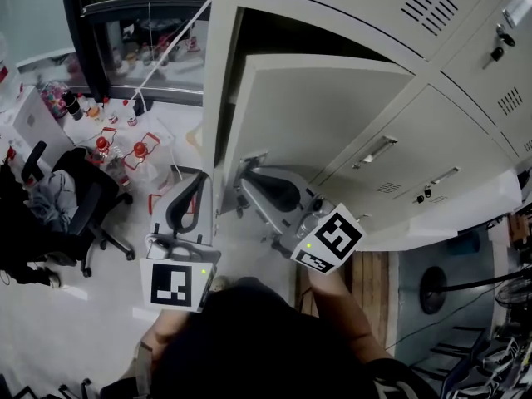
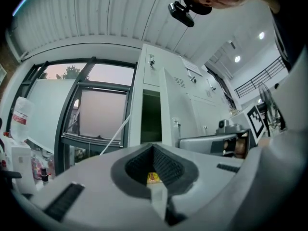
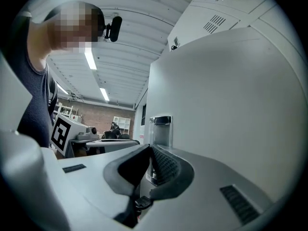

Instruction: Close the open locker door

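Note:
The open locker door (image 1: pixel 320 115) is pale grey and swung out from the locker bank, with its dark compartment (image 1: pixel 278 32) above it. A metal latch (image 1: pixel 253 160) sits on the door's free edge. My right gripper (image 1: pixel 247 175) is shut and empty, its tips right at that latch. In the right gripper view the door (image 3: pixel 231 95) fills the right side and the latch (image 3: pixel 160 129) stands just beyond the right gripper (image 3: pixel 150 150). My left gripper (image 1: pixel 199 179) is shut on nothing, left of the door. The left gripper (image 2: pixel 154 148) points at the dark opening (image 2: pixel 151 117).
Closed lockers (image 1: pixel 465 81) with handles run to the right. A black office chair (image 1: pixel 79 198) and a white table (image 1: pixel 158 135) with bottles stand at the left, before a window (image 1: pixel 150 40). A wooden pallet (image 1: pixel 370 277) lies on the floor.

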`<state>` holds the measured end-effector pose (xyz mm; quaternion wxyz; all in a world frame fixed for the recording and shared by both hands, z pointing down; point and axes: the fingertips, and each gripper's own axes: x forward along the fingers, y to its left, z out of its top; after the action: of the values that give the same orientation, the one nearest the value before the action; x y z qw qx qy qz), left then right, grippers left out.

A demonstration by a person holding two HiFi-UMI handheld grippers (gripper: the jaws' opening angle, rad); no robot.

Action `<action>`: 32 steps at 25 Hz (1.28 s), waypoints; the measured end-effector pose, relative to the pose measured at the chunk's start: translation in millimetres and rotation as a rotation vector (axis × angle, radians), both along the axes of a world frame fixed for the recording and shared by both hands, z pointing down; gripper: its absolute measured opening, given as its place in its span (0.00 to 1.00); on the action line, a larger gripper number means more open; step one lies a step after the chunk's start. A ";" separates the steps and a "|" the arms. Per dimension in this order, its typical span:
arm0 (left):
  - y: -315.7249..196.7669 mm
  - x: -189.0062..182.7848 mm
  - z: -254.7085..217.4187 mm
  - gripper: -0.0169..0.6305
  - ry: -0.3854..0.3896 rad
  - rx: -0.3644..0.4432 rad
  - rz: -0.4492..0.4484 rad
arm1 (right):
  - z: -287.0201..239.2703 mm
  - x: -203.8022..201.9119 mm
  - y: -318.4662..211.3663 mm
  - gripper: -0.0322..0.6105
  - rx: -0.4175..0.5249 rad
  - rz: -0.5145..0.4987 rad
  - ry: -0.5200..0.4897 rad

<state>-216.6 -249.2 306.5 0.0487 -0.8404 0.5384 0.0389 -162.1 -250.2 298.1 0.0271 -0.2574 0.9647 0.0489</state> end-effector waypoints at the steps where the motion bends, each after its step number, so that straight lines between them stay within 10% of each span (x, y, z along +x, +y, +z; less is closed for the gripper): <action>1: -0.4 0.3 -0.3 0.03 -0.005 -0.001 0.004 | 0.0 -0.6 -2.5 0.10 -0.004 0.007 -0.002; 32: -40.3 -1.0 12.2 0.03 0.015 -0.041 0.019 | -1.4 -14.7 -76.9 0.09 -0.032 0.225 0.010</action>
<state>-217.5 -289.6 318.7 0.0273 -0.8461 0.5312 0.0346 -176.9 -327.1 296.7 0.0124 -0.3643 0.9304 0.0378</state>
